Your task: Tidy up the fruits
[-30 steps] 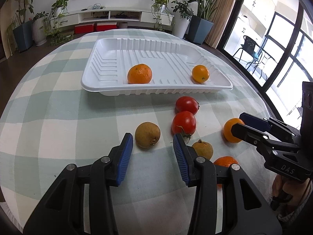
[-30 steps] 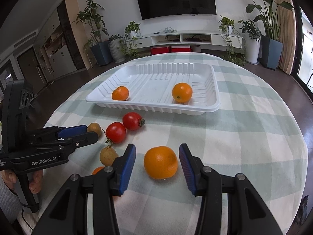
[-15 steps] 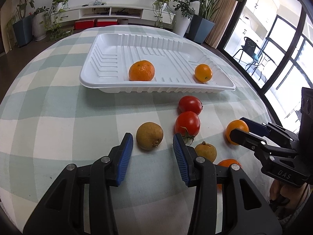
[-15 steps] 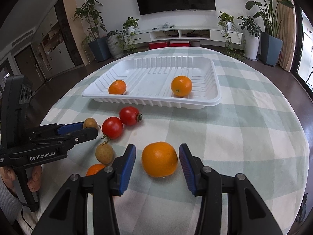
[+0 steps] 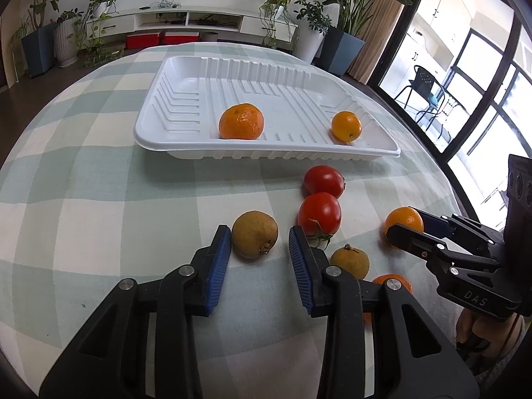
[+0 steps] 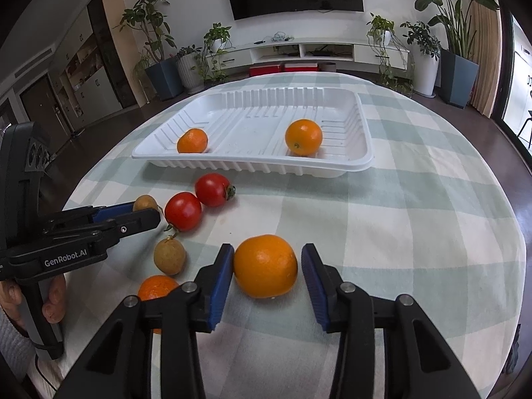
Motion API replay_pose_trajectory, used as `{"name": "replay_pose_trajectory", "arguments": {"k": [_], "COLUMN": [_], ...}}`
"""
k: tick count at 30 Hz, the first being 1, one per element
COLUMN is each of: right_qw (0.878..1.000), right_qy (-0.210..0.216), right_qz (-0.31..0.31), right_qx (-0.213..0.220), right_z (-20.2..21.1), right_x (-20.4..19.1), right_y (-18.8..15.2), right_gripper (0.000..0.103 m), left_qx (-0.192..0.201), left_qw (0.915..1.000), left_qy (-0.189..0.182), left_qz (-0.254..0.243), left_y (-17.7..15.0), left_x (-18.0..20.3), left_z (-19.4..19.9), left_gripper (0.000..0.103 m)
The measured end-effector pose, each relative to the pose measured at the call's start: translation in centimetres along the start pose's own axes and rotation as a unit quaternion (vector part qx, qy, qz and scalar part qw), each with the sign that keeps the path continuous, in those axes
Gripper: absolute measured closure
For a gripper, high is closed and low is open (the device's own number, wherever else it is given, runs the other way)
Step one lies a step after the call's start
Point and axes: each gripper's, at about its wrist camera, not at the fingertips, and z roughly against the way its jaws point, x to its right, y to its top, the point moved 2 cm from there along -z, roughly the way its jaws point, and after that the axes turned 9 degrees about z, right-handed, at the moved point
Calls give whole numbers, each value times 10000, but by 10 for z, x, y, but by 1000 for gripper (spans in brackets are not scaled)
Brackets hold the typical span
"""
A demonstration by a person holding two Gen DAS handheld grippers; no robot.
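- Checkered surface (image 6: pixel 415 206), white tray (image 6: pixel 362 163) at the back.
- My left hand-held gripper (image 5: pixel 259 249) has been closing around the brown fruit (image 5: pixel 254 238); right pad isn't touching.
- Right hand-held gripper (image 6: pixel 266 266) has been closing around the big orange (image 6: pixel 265 266), not clamped.

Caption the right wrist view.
Right gripper closing around an orange; two oranges sit in the white tray.

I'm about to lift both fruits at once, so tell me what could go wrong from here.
1. The left gripper has been closing on the brown fruit, but only one of its fingers touches it; a lopsided squeeze may roll it into the tomato alongside.
2. The right gripper has been closing on the large orange, with a gap on one side, so it may slip.
3. The white tray has a raised rim; fruit carried low could catch it.
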Motion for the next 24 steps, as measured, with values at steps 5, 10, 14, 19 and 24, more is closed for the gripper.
{"name": "replay_pose_trajectory", "arguments": {"k": [5, 10, 14, 19, 24], "right_qw": [10000, 10000, 9999, 9999, 9998], "right_qy": [25, 45, 84, 129, 176], "right_qz": [-2, -18, -44, -76, -105], "right_qx": [-41, -48, -47, -38, -28], "right_z": [-1, -1, -2, -2, -1], "right_x": [1, 1, 2, 3, 4], "right_y": [-1, -1, -1, -1, -1], "right_gripper": [62, 62, 62, 62, 62], "left_qx": [-5, -13, -6, 1, 14], "left_qw": [10000, 10000, 10000, 10000, 10000], "left_qy": [7, -82, -71, -74, -80], "left_qz": [-15, 27, 17, 24, 27], "left_y": [0, 1, 1, 1, 0], "left_x": [0, -1, -1, -1, -1], "left_z": [-1, -2, -2, -2, -1], "left_gripper": [75, 77, 77, 77, 77]}}
